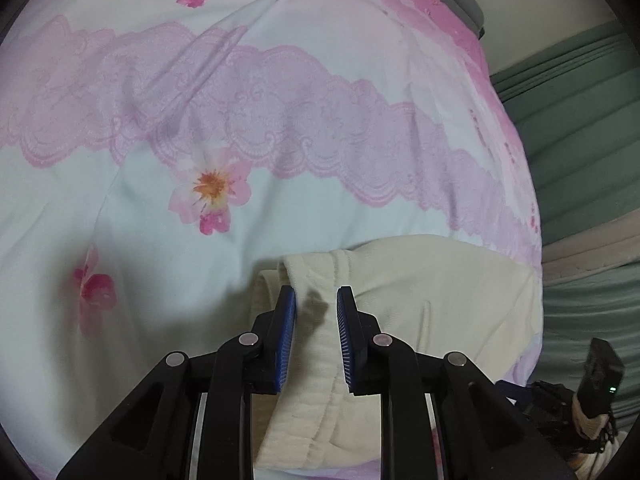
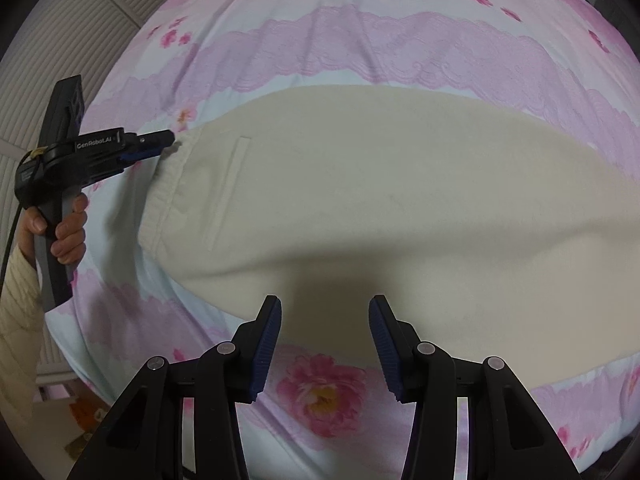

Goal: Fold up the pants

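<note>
Two grippers work the cream pants (image 2: 360,184) spread on the floral bed (image 2: 400,40). Left gripper (image 1: 316,304), jaws narrowly parted, straddles the waistband (image 1: 316,280); right gripper (image 2: 325,312) hovers wide over the near edge. Pinch both fabric layers squarely before lifting.

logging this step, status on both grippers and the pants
Left gripper open, straddling the pants waistband. Right gripper open at near edge, gripping nothing. Pants flat on floral bedspread. Nothing in the way.
</note>
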Action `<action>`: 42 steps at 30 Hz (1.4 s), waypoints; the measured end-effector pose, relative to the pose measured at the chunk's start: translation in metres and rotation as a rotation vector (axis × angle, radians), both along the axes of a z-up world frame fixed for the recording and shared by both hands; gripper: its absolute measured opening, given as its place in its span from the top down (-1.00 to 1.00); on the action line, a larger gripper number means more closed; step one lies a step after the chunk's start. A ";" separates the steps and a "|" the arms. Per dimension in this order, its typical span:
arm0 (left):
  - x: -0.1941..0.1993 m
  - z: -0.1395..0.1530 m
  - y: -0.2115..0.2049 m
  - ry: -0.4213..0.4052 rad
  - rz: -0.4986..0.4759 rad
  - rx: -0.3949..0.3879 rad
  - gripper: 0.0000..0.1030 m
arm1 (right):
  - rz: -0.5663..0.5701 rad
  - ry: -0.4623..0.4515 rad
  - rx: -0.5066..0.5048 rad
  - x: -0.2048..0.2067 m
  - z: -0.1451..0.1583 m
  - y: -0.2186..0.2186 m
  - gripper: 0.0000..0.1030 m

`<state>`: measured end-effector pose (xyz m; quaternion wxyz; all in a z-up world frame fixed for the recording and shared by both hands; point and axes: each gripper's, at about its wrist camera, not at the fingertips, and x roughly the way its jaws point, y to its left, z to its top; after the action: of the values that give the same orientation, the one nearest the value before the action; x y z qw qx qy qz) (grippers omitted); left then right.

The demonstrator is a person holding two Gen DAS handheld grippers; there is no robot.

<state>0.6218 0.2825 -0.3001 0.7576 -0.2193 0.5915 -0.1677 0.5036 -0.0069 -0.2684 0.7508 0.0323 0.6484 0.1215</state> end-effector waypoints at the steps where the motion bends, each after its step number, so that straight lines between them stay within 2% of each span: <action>1: 0.000 0.003 0.001 -0.007 -0.008 -0.025 0.60 | -0.003 0.004 -0.002 0.000 -0.001 -0.002 0.07; 2: -0.001 0.006 0.001 -0.013 -0.026 -0.026 0.60 | -0.005 0.006 -0.002 0.000 -0.001 -0.003 0.07; 4: 0.002 0.002 -0.005 -0.010 -0.032 0.058 0.60 | -0.003 0.010 -0.003 0.000 -0.004 -0.003 0.07; 8: 0.007 -0.017 -0.004 0.058 -0.054 0.025 0.58 | 0.008 0.020 -0.007 -0.001 -0.006 -0.001 0.07; 10: 0.006 -0.025 -0.009 0.083 -0.057 0.044 0.58 | 0.017 0.021 -0.004 -0.001 -0.007 0.000 0.07; 13: 0.002 -0.014 -0.010 0.050 -0.031 0.018 0.58 | 0.030 0.016 0.000 -0.002 -0.006 0.002 0.07; 17: -0.001 0.006 -0.008 -0.009 -0.045 -0.095 0.58 | 0.029 0.014 -0.005 -0.002 -0.006 -0.002 0.07; 21: 0.016 -0.014 -0.020 0.056 -0.068 -0.129 0.57 | 0.012 0.032 -0.007 -0.003 -0.012 -0.007 0.07; 24: 0.027 -0.035 -0.024 0.109 -0.037 -0.165 0.57 | 0.018 0.039 -0.008 -0.003 -0.014 -0.004 0.07; 27: 0.032 -0.048 -0.032 0.129 -0.004 -0.155 0.57 | 0.038 0.031 -0.018 -0.001 -0.011 0.001 0.07; 28: 0.032 -0.048 -0.031 0.123 0.017 -0.154 0.58 | 0.047 0.028 -0.016 -0.001 -0.010 0.002 0.07; 29: 0.031 -0.047 -0.029 0.120 0.035 -0.147 0.77 | 0.052 0.022 -0.018 0.000 -0.009 0.003 0.07; 32: 0.022 -0.026 -0.019 0.049 0.080 -0.145 0.80 | 0.041 0.021 -0.021 0.002 -0.008 0.001 0.07; 35: 0.004 0.019 0.005 -0.113 0.142 -0.227 0.80 | 0.026 0.021 -0.008 0.001 -0.006 -0.005 0.07; 36: 0.000 0.024 0.008 -0.148 0.137 -0.222 0.80 | 0.021 0.017 -0.012 0.000 -0.005 -0.006 0.07; 37: 0.001 0.021 0.008 -0.143 0.139 -0.211 0.80 | 0.013 0.006 -0.021 -0.001 -0.002 -0.008 0.07; 39: 0.009 0.003 0.004 -0.079 0.130 -0.142 0.80 | 0.013 -0.015 -0.017 -0.002 0.003 -0.008 0.07; 42: 0.019 -0.018 0.002 -0.033 0.114 -0.091 0.80 | 0.029 -0.023 -0.037 0.000 0.004 -0.003 0.07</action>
<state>0.6409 0.2847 -0.3182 0.7647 -0.2843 0.5573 -0.1545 0.5039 -0.0099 -0.2647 0.7569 0.0076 0.6422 0.1209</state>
